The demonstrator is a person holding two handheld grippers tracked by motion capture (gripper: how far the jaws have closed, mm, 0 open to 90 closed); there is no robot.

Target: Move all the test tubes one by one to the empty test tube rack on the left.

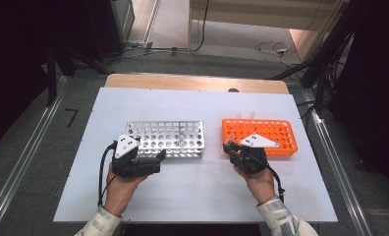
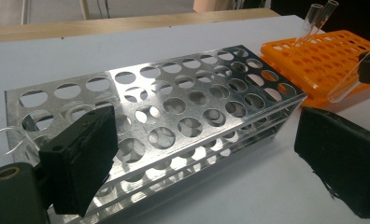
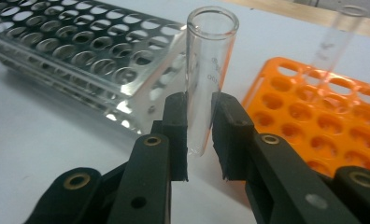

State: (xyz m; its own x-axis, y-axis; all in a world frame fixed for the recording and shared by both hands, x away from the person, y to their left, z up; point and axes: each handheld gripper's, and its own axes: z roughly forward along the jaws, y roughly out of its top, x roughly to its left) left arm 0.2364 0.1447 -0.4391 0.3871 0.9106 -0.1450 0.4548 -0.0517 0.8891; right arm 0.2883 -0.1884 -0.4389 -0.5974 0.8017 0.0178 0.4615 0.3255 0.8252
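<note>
A clear glass test tube (image 3: 206, 79) stands upright between the pads of my right gripper (image 3: 199, 135), which is shut on it. In the high view this gripper (image 1: 229, 146) sits at the left end of the orange rack (image 1: 261, 135). Two more tubes (image 2: 316, 18) lean in that rack's far row. A silver metal rack (image 1: 165, 139) with many round holes lies left of centre. My left gripper (image 2: 206, 163) is open, its pads wide apart in front of the metal rack (image 2: 174, 116), holding nothing. In the high view the left gripper (image 1: 160, 156) is at the rack's front left.
The racks rest side by side on a white board (image 1: 197, 191) over a wooden table (image 1: 192, 81). A glassy rim (image 2: 1, 140) shows at the metal rack's left end. Dark stands and cables (image 1: 325, 59) flank the table; bare board lies in front of both racks.
</note>
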